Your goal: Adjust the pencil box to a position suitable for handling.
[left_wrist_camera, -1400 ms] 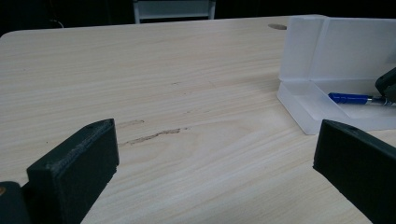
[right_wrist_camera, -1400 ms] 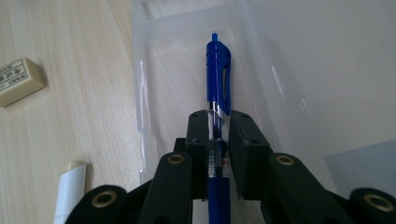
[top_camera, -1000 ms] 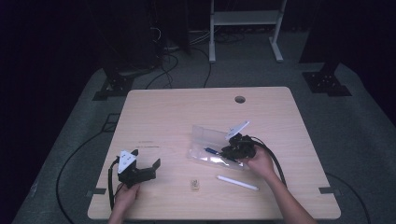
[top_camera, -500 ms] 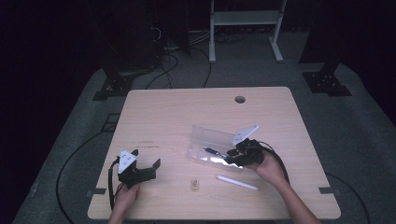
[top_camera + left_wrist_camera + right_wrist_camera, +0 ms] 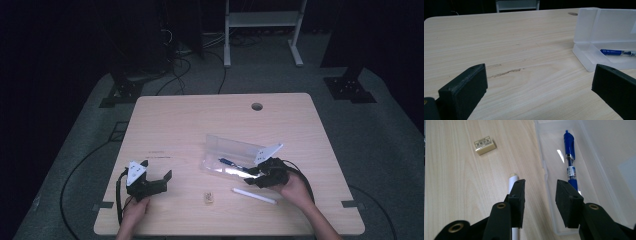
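Observation:
A clear plastic pencil case (image 5: 231, 151) lies open right of the table's middle, with a blue pen (image 5: 226, 161) inside. My right gripper (image 5: 251, 176) is open just off the case's near right corner. In the right gripper view its empty jaws (image 5: 540, 191) straddle the case's front wall (image 5: 546, 182), with the blue pen (image 5: 570, 155) ahead on the right. A white stick (image 5: 512, 181) lies under the left jaw. My left gripper (image 5: 156, 174) rests wide open at the front left. Its jaws (image 5: 539, 87) frame bare wood, and the case (image 5: 599, 32) is off to the right.
A small beige eraser (image 5: 208, 197) lies near the front edge, left of the white stick (image 5: 254, 195). A round cable hole (image 5: 257, 106) sits near the table's far edge. Dark floor, cables and stand legs surround the table (image 5: 190, 125).
My right gripper has drawn back from over the case toward the near edge. The left gripper has stayed put.

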